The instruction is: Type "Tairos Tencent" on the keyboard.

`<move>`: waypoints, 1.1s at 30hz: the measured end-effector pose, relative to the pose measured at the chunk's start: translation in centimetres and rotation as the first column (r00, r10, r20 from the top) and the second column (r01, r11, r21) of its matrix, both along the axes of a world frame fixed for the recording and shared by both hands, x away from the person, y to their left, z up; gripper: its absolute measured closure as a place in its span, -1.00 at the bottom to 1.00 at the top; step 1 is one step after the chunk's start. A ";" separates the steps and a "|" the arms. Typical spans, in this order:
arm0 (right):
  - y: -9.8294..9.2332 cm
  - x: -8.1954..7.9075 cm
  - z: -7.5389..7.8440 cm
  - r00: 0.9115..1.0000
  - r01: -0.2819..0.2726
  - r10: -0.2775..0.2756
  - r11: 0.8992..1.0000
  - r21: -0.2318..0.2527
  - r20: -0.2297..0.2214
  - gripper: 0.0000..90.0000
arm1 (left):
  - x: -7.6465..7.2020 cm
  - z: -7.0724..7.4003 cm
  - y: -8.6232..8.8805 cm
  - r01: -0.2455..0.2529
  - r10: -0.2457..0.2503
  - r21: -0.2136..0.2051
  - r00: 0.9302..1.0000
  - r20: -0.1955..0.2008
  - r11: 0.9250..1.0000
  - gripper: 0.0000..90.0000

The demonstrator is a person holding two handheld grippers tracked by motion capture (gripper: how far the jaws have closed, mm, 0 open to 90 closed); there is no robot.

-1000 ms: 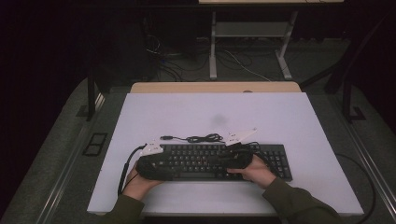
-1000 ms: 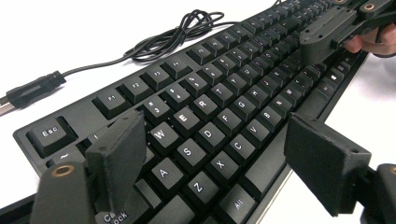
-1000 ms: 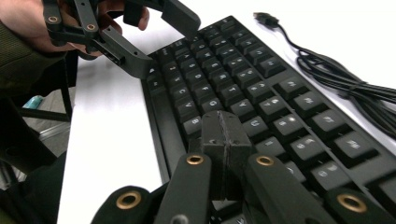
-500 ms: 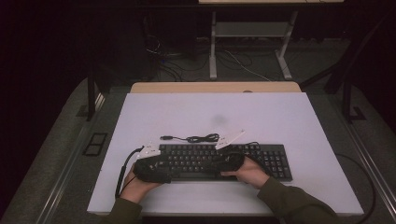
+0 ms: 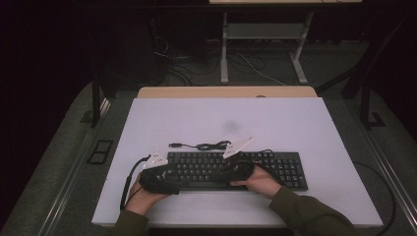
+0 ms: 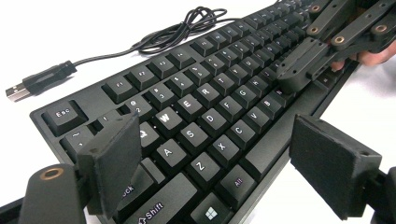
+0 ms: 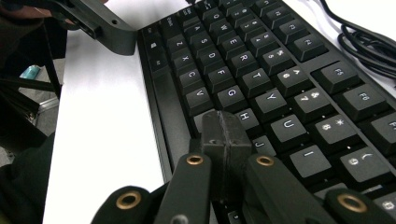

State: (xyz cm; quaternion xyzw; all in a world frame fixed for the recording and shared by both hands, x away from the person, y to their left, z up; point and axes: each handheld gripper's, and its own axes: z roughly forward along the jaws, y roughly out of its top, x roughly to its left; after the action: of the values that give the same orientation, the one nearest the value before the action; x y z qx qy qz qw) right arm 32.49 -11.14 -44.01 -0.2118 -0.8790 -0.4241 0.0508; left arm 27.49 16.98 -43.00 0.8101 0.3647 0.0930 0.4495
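Note:
A black keyboard lies on the white table, its cable and USB plug coiled just behind it. My left gripper hangs over the keyboard's left front corner. In the left gripper view it is open, with the Z, X and Alt keys showing between the pads and nothing gripped. My right gripper is shut and empty. Its joined tips rest on the keys near H, at the middle of the keyboard. The same gripper appears in the left gripper view.
The table's front edge is close to the forearms. Behind the table stands a wooden desk edge, then a metal frame and loose floor cables. Bare white surface lies behind and right of the keyboard.
My right gripper has slid a little to the left along the keyboard, toward its middle. The left gripper has stayed at the left end.

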 end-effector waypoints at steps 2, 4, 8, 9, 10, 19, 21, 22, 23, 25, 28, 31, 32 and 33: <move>0.0 0.0 0.0 1.000 0.002 -0.002 1.000 -0.004 -0.002 0.99 | 0.0 0.0 0.0 0.001 -0.001 -0.001 1.000 0.001 1.000 -0.65; 0.1 0.0 0.0 1.000 0.004 -0.004 1.000 -0.009 -0.003 0.99 | 0.0 0.0 0.1 0.000 0.000 0.000 1.000 0.001 1.000 -0.65; 0.2 0.0 -0.1 1.000 0.003 -0.003 1.000 -0.014 -0.006 0.99 | 0.0 0.0 0.1 0.001 -0.001 0.000 1.000 0.002 1.000 -0.65; 0.2 0.1 -0.1 1.000 0.003 -0.003 1.000 -0.017 -0.005 0.99 | 0.0 0.0 0.1 0.000 0.000 0.000 1.000 0.002 1.000 -0.65; 0.2 0.1 -0.1 1.000 0.003 -0.003 1.000 -0.016 -0.006 0.99 | 0.0 0.0 0.1 0.000 0.000 0.001 1.000 0.002 1.000 -0.65; 0.0 0.1 0.1 1.000 0.005 -0.005 1.000 -0.002 0.003 0.99 | 0.0 0.0 0.1 0.002 -0.002 0.003 1.000 0.008 1.000 -0.65; -0.2 0.1 0.3 1.000 0.010 -0.010 1.000 0.017 0.009 0.98 | 0.0 0.1 0.0 0.001 -0.001 0.003 1.000 0.008 1.000 -0.65; -0.3 0.2 0.4 1.000 0.011 -0.012 1.000 0.021 0.012 0.97 | 0.0 0.1 0.0 0.002 -0.002 0.002 1.000 0.009 1.000 -0.65; -0.4 0.2 0.4 1.000 0.011 -0.012 1.000 0.024 0.010 0.95 | 0.0 0.0 0.0 0.001 -0.001 0.002 1.000 0.009 1.000 -0.64; -0.5 0.1 0.4 1.000 0.009 -0.010 1.000 0.027 0.015 0.90 | 0.1 0.0 -0.1 0.001 -0.001 -0.001 1.000 0.010 1.000 -0.63; -0.6 0.1 0.5 1.000 0.019 -0.019 0.999 0.035 0.024 0.70 | 0.2 0.1 -0.2 0.003 -0.003 0.001 1.000 0.010 1.000 -0.60; -1.1 0.0 0.6 0.999 0.036 -0.038 0.998 0.057 0.030 0.51 | 0.5 0.1 -0.3 0.008 -0.008 -0.003 1.000 0.011 1.000 -0.54; -1.2 0.1 0.6 0.999 0.036 -0.038 0.997 0.061 0.030 0.44 | 0.6 0.1 -0.4 0.011 -0.011 0.001 1.000 0.011 1.000 -0.51; -1.4 0.0 0.7 0.998 0.047 -0.048 0.997 0.065 0.028 0.37 | 0.7 0.1 -0.5 0.012 -0.012 0.001 1.000 0.012 1.000 -0.48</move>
State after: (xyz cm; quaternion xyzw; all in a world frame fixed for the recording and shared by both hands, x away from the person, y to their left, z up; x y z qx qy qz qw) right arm 32.52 -12.58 -43.33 -0.2247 -0.8602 -0.4565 0.0346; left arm 28.15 16.49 -42.91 0.8120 0.3569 0.0954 0.4519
